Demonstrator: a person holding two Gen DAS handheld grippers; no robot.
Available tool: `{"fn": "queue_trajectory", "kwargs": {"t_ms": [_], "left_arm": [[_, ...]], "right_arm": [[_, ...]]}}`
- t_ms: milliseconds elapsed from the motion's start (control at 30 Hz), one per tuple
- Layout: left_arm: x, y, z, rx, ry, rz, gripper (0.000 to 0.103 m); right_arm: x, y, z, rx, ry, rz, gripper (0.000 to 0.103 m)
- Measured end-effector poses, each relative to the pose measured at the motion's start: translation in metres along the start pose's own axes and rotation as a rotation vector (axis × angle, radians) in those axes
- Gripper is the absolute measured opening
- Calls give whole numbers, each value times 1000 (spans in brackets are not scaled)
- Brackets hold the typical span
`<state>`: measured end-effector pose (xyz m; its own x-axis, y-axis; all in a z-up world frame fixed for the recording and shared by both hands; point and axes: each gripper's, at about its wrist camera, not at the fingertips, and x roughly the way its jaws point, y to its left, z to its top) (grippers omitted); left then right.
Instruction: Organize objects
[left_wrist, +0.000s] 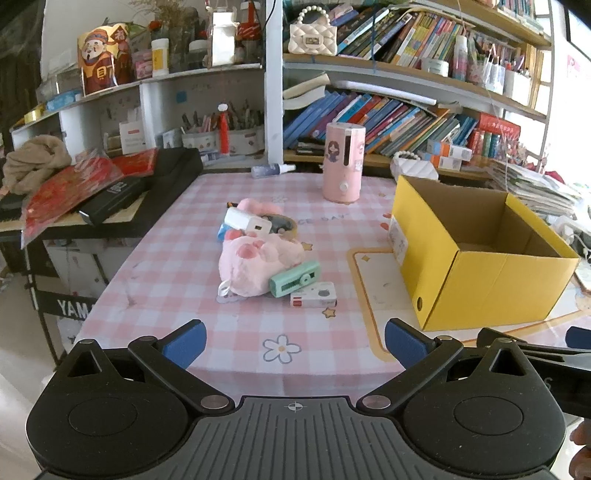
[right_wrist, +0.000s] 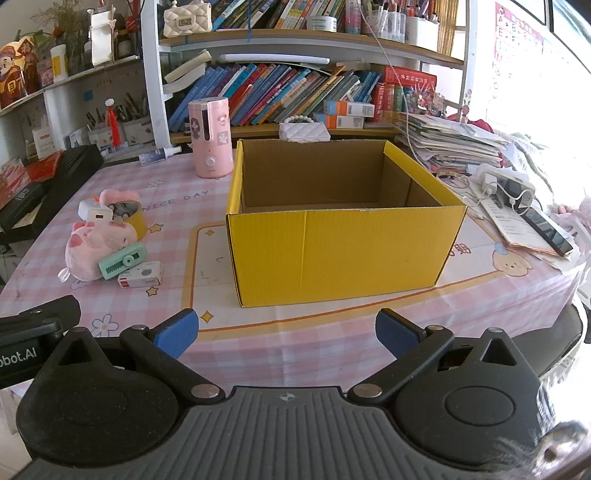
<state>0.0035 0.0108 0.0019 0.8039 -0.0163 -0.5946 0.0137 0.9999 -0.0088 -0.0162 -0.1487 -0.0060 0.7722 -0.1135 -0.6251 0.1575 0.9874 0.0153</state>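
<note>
A pile of small objects lies mid-table: a pink plush toy (left_wrist: 255, 266) (right_wrist: 94, 245), a mint green stapler-like item (left_wrist: 294, 278) (right_wrist: 122, 262), a small white box (left_wrist: 314, 295) (right_wrist: 140, 275), a white charger (left_wrist: 246, 221) (right_wrist: 95, 211) and a yellow tape roll (right_wrist: 135, 218). An open yellow cardboard box (left_wrist: 480, 284) (right_wrist: 332, 243) stands empty to their right. My left gripper (left_wrist: 295, 345) hovers open at the near table edge, short of the pile. My right gripper (right_wrist: 286, 332) is open before the box's front wall.
A pink cylindrical humidifier (left_wrist: 341, 162) (right_wrist: 210, 136) and a small spray bottle (left_wrist: 271, 170) stand at the table's far side. Bookshelves rise behind. A black keyboard (left_wrist: 122, 195) with red packets borders the left; papers, a phone (right_wrist: 546, 229) and a power strip crowd the right.
</note>
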Motion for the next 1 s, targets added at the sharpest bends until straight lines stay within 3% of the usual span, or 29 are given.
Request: {"fn": "queue_trajectory", "kwargs": {"t_ms": [1000], "left_arm": [[4, 12, 2, -33, 11, 1, 103]], "right_arm": [[3, 5, -2, -8, 18, 47, 98]]}}
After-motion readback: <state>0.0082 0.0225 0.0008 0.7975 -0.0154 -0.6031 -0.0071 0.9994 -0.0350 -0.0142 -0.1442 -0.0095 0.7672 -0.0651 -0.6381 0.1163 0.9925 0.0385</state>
